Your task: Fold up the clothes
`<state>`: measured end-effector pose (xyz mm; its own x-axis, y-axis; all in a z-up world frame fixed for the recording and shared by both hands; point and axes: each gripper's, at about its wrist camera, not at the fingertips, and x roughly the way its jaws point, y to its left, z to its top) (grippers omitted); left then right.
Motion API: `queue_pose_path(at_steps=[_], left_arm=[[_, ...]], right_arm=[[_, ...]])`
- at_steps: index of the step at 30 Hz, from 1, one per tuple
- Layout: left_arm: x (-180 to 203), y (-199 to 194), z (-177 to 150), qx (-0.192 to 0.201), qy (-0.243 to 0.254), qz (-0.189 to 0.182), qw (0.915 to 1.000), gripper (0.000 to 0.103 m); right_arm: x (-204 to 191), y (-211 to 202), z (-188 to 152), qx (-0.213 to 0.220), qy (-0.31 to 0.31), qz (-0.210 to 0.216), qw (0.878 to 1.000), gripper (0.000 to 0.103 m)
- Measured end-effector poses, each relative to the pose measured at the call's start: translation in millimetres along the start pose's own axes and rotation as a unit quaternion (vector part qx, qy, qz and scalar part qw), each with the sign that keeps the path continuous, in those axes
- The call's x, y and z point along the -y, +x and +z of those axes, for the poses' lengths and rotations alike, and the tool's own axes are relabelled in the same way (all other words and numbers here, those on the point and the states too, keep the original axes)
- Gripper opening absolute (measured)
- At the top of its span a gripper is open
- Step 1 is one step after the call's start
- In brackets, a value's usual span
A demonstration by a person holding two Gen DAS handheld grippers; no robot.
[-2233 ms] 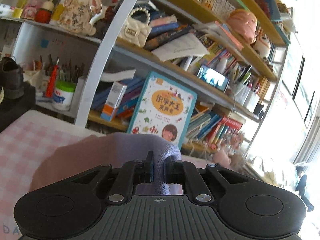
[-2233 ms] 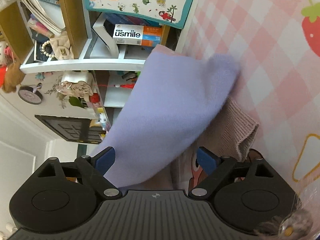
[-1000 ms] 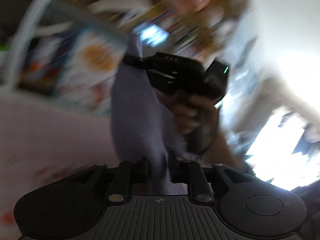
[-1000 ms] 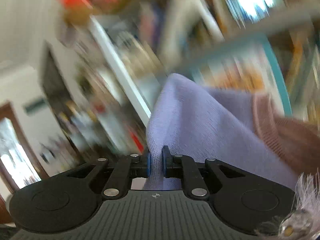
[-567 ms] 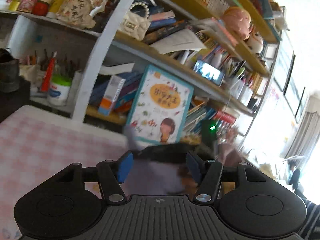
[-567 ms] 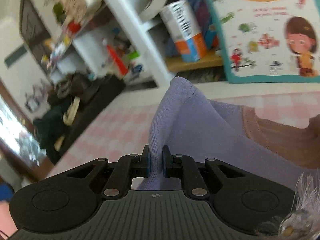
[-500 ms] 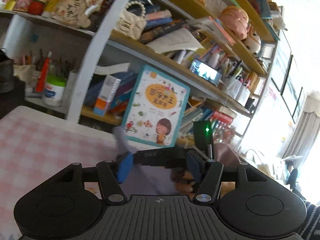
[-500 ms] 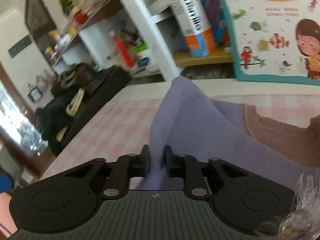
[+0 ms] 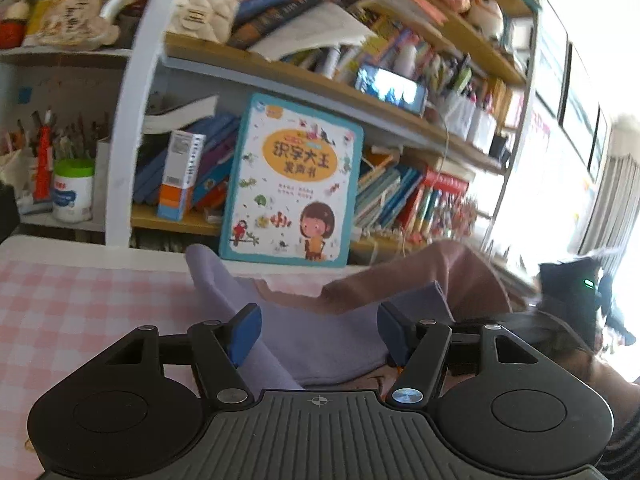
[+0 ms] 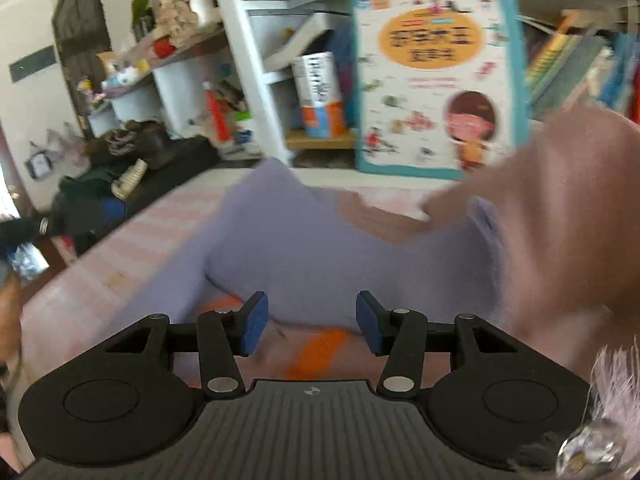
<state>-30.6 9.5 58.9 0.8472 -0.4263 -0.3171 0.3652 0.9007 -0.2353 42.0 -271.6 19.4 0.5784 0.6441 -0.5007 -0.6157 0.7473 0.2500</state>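
**Both grippers let go, and the garment sits in a loose heap**

Nearest to me, the left gripper [image 9: 318, 332] has its blue pads [image 9: 245, 334] standing wide; its jaws have just been opening, and the lilac garment [image 9: 332, 344] lies between and beneath them without being pinched. The right gripper [image 10: 308, 322] is the same story: its jaws have just been opening to a middling gap, nothing is pressed between the pads, and the lilac cloth begins just beyond the tips, with the printed pink tablecloth [image 10: 80, 312] showing under them.

The garment itself rests on the checked tablecloth, near the table's far edge. It is not flat. A lilac corner stands up in a peak on the left, and a dusty-pink knitted part [image 9: 460, 276] humps up on the right, overlapping the lilac.

Beyond the table's far edge a children's picture book [image 9: 292, 184] leans upright against the cluttered bookshelf [image 9: 280, 76].

To my eye a fold has just been laid down and the next grip is due. To do it well, I would take the cloth at an edge or corner rather than mid-panel, pinch only the layers meant to travel, and flatten that raised peak and the pink hump first, otherwise the next fold will trap a bulge. Both grippers should lift together so the fabric stays taut and square.
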Motion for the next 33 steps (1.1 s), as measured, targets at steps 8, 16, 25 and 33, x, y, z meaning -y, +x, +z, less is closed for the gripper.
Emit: queue_pose_path(at_steps=[8,16,25,33], left_arm=[[53.5,40.8,8.0,-0.030,0.138,0.008,0.9900,0.054],[91.4,112.8,-2.4,-0.095,0.250,0.018,0.9635,0.054],[140.1,131.3,-27.3,-0.102,0.315,-0.019,0.9434,0.054],[171.3,152.6,-50.6,-0.098,0.374,-0.012,0.9222,0.047]], right_arm=[[33.0,-18.6,-9.4,0.048,0.042,-0.058,0.996,0.037],[48.4,-30.3,-16.7,0.050,0.053,-0.063,0.995,0.033],[74.8,-79.4,-15.8,0.143,0.118,-0.075,0.980,0.045],[101.0,-74.3,-18.9,0.129,0.200,-0.095,0.966,0.043]])
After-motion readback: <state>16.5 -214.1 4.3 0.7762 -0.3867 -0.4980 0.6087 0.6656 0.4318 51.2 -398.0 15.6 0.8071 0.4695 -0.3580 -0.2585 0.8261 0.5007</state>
